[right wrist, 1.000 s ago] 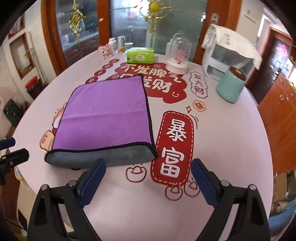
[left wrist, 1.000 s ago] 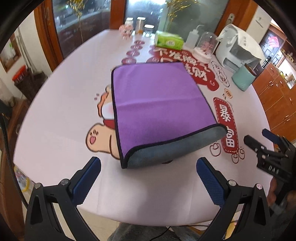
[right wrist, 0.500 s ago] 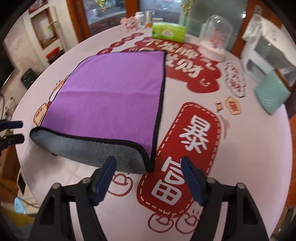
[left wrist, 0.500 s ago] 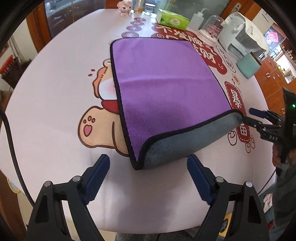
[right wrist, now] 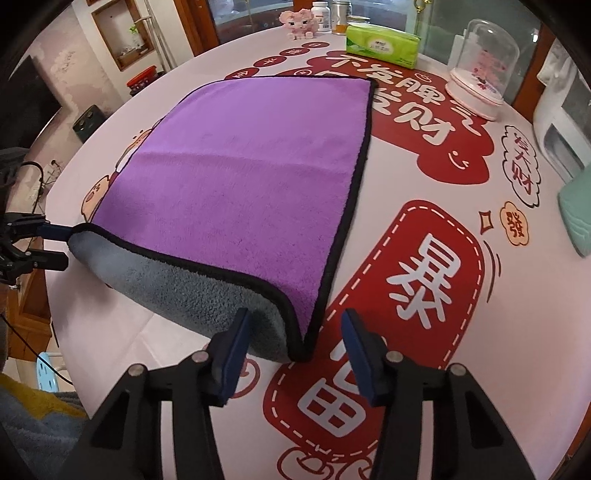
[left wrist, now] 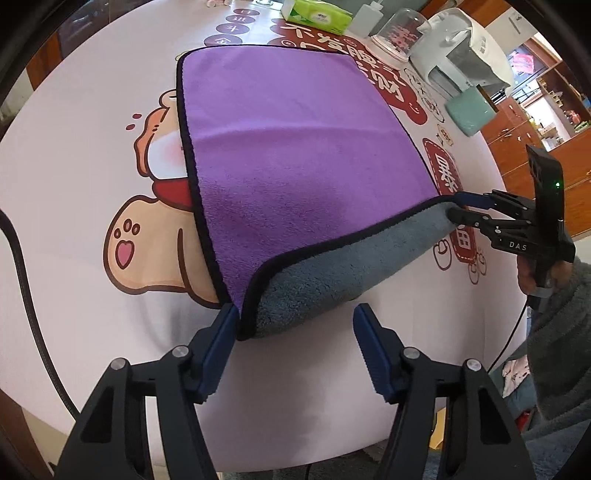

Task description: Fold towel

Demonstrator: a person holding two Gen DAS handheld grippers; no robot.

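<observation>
A purple towel [left wrist: 295, 147] with a grey underside and black trim lies folded once on the round table, its rolled fold facing me. My left gripper [left wrist: 295, 328] is open, its jaws astride the towel's near left corner. My right gripper [right wrist: 293, 332] is open, its jaws astride the near right corner. The towel also shows in the right wrist view [right wrist: 240, 158]. Each gripper shows at the fold's far end in the other view, the right gripper [left wrist: 458, 206] and the left gripper [right wrist: 59, 245].
The table [left wrist: 74, 184] has a white cloth with red and cartoon prints. At the back stand a green tissue box [right wrist: 382, 40], a glass dome [right wrist: 484, 66], a white appliance [left wrist: 465, 55], a teal cup [left wrist: 469, 110] and small bottles [right wrist: 321, 14].
Both grippers moved forward and down to the towel's near corners and narrowed somewhat. The rolled fold now sits between each pair of jaws.
</observation>
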